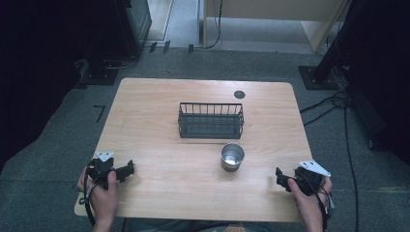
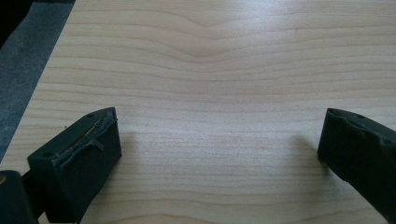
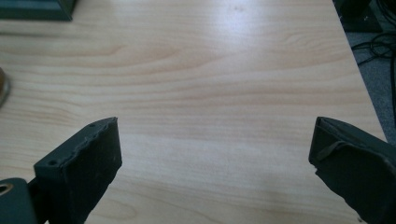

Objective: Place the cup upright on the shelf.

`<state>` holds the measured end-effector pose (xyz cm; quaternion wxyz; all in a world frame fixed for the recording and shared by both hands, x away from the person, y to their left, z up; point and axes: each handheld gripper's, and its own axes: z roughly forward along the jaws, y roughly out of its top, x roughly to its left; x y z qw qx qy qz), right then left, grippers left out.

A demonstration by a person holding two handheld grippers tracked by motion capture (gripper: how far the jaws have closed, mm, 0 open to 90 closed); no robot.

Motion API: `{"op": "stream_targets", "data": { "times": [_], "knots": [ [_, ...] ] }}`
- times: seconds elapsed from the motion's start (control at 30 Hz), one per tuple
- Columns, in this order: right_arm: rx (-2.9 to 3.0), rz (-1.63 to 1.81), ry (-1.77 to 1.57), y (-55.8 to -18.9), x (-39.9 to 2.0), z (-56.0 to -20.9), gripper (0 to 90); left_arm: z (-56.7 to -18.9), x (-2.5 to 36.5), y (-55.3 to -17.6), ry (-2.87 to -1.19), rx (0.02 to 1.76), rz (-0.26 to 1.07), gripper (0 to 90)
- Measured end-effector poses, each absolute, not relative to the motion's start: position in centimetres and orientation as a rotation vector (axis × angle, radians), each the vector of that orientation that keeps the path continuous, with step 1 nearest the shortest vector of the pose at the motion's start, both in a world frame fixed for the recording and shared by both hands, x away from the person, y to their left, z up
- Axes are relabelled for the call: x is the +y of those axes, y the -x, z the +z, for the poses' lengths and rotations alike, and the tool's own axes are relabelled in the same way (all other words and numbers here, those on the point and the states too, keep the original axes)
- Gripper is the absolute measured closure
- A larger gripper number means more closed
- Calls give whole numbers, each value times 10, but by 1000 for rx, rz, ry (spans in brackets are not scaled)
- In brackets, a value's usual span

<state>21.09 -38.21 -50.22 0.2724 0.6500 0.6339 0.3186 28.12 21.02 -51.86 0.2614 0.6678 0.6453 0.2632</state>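
A dark wire basket (image 1: 211, 121) stands at the middle of the wooden table (image 1: 154, 101). A shiny metal cup (image 1: 232, 157) sits upright just in front of it, a little to the right. My left gripper (image 1: 126, 169) rests near the table's front left edge, held by a hand, jaws wide apart over bare wood (image 2: 219, 135). My right gripper (image 1: 280, 176) sits at the front right, also open and empty (image 3: 215, 144). In the right gripper view the basket's corner (image 3: 37, 9) shows at the top left and the cup's rim (image 3: 3, 88) at the left edge.
A small dark round grommet (image 1: 239, 94) is set in the table's far side. Cables (image 1: 338, 104) trail over the grey floor at the right, and dark stands flank the table at the back left and right.
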Motion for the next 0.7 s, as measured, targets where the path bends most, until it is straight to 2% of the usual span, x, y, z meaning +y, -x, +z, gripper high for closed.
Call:
{"op": "stream_targets", "data": {
  "times": [0.7],
  "knots": [
    [1749,977,-1641,-234,-342,-453,11,-519,210,-281,-1806,1747,713,0]
  ]
}}
